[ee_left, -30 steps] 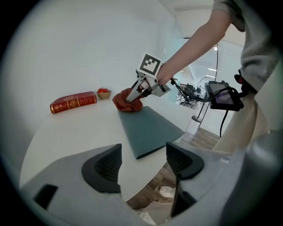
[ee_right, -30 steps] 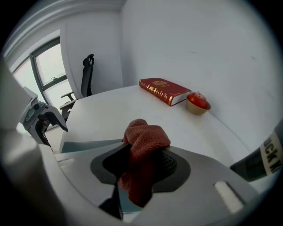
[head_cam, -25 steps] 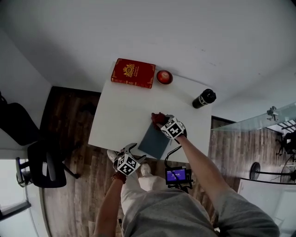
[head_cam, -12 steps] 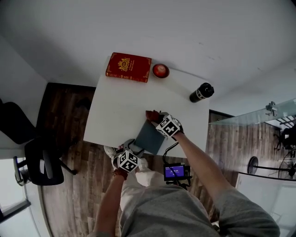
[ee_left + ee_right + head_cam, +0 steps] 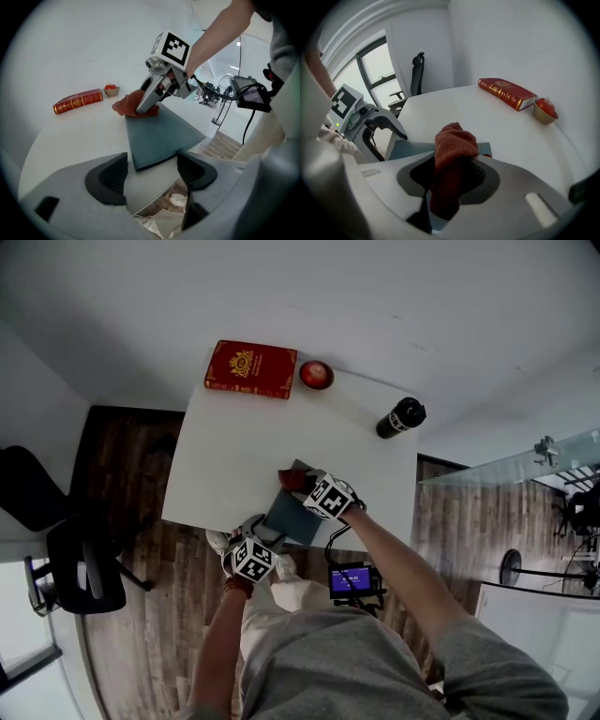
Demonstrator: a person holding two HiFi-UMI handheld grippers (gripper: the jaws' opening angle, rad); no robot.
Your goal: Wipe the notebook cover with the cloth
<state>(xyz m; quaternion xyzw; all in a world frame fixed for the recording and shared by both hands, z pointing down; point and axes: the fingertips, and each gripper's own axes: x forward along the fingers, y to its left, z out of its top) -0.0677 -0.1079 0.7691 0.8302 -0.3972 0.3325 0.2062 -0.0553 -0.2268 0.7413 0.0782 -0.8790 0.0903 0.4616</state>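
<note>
The slate-blue flat notebook (image 5: 289, 517) lies on the white table (image 5: 225, 460) at its near edge, about midway along, with one corner pointing off the edge. On its far end sits the rust-red terry cloth (image 5: 292, 480), bunched and pressed onto the cover. The right gripper (image 5: 302, 486) holds that cloth: in the right gripper view its jaws are clamped on the cloth (image 5: 452, 140), which fills the gap and bulges out ahead of them over the notebook (image 5: 407, 149). The right forearm comes from the near right and stretches diagonally to the far left over the table edge, with the gripper angled down onto the cover.

The left gripper (image 5: 257, 532) hovers at the near edge, just beside the notebook's near corner. Its jaws stand wide apart and grip nothing; the left gripper view shows the corner of the notebook (image 5: 159, 133) just ahead of the gap, with the cloth (image 5: 127, 104) and the right gripper (image 5: 146, 108) beyond. The left forearm rises almost straight from the near side.

At the far left corner lies a red hardback book with a gold emblem (image 5: 250, 369), just right of it a small bowl with a red fruit (image 5: 316, 375), and at the far right a black cylindrical bottle (image 5: 399, 417). A black office chair (image 5: 80, 568) stands on the wooden floor to the left
</note>
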